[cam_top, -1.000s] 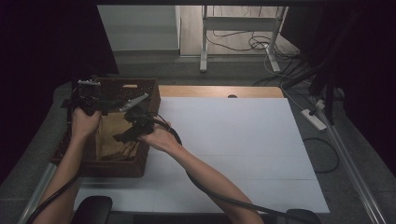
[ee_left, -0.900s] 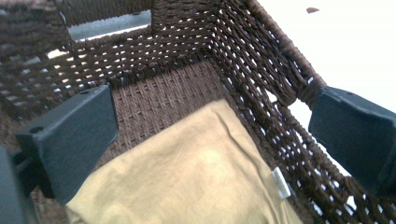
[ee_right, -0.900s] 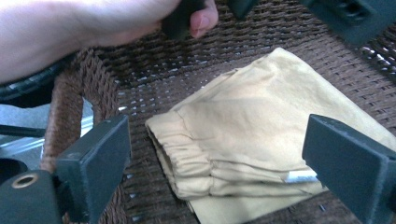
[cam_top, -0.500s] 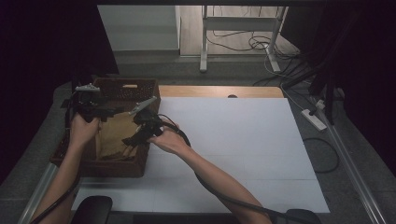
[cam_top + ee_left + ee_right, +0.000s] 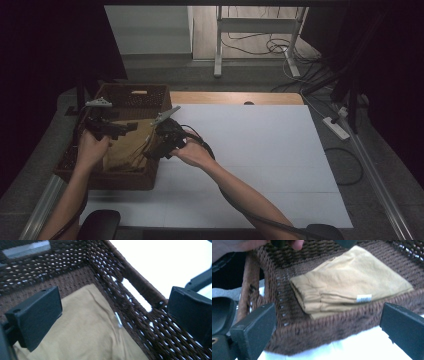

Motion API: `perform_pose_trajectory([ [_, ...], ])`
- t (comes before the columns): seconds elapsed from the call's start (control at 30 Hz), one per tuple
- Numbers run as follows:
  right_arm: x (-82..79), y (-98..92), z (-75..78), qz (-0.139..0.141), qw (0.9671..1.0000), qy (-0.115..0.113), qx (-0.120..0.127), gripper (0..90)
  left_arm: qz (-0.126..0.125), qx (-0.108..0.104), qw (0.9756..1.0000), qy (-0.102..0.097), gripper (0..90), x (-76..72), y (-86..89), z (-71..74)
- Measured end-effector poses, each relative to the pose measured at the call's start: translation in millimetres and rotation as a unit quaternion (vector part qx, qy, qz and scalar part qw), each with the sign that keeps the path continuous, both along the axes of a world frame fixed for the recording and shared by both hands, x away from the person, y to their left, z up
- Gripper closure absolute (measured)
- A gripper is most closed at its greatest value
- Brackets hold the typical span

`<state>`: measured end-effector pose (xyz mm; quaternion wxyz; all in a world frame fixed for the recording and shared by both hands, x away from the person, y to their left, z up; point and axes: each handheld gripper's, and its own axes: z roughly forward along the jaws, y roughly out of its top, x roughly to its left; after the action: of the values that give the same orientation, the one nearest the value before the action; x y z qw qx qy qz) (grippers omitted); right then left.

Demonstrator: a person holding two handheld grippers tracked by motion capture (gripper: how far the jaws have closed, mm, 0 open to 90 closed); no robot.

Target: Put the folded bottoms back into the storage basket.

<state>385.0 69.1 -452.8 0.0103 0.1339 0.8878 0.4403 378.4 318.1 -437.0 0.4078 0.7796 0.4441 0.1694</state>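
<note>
A folded tan cloth (image 5: 127, 149) (image 5: 82, 332) (image 5: 352, 287) with a small white label (image 5: 363, 298) lies flat inside a dark brown wicker basket (image 5: 140, 95) (image 5: 140, 285) (image 5: 319, 327) at the table's left. My left gripper (image 5: 125, 127) (image 5: 115, 315) hovers over the basket's inside, jaws wide apart, nothing between them. My right gripper (image 5: 152, 150) (image 5: 329, 332) hangs just above the basket's right rim, also open and empty. A hand (image 5: 239, 245) shows at the far side of the basket in the right gripper view.
A large white sheet (image 5: 260, 150) covers the table to the right of the basket. A wooden strip (image 5: 235, 98) runs along the table's far edge. Cables and a power strip (image 5: 336, 128) lie on the floor at the right, with a metal stand (image 5: 250, 25) behind.
Both grippers have lifted up and drawn back from the cloth, which now lies free in the basket. The right gripper moved toward the basket's right rim.
</note>
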Motion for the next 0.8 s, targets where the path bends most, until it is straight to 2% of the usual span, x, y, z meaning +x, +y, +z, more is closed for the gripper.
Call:
perform_pose_trajectory([
  [0.13, -2.5, -9.8, -1.5, -0.001, 1.0, -0.006, -0.007, 1.7, -0.006, 0.0, 1.0, 0.003, 0.0, -6.5, -7.1, -1.2],
  [0.3, -5.7, -22.6, -3.0, -0.001, 0.9999, -0.007, -0.014, 1.7, -0.008, 0.019, 0.9998, 0.001, 0.0, -14.0, -13.4, -6.7],
  [0.4, -6.7, -30.8, -4.2, -0.005, 0.9999, -0.002, -0.014, 1.6, -0.008, 0.015, 0.9999, 0.002, 0.0, -17.3, -14.7, -10.4],
  [0.5, -7.5, -38.8, -5.5, -0.009, 0.9999, 0.0, -0.011, 1.6, -0.007, 0.03, 0.9995, 0.003, 0.0, -20.1, -16.9, -10.6],
  [0.67, -9.7, -52.0, -7.5, -0.022, 0.9997, 0.008, -0.007, 0.9, -0.009, 0.022, 0.9997, 0.001, 0.0, -25.2, -19.6, -7.8],
  [0.8, -11.8, -62.9, -9.3, -0.03, 0.9994, 0.009, -0.011, 1.0, -0.015, -0.002, 0.9998, 0.009, 0.0, -28.7, -20.3, -6.0],
])
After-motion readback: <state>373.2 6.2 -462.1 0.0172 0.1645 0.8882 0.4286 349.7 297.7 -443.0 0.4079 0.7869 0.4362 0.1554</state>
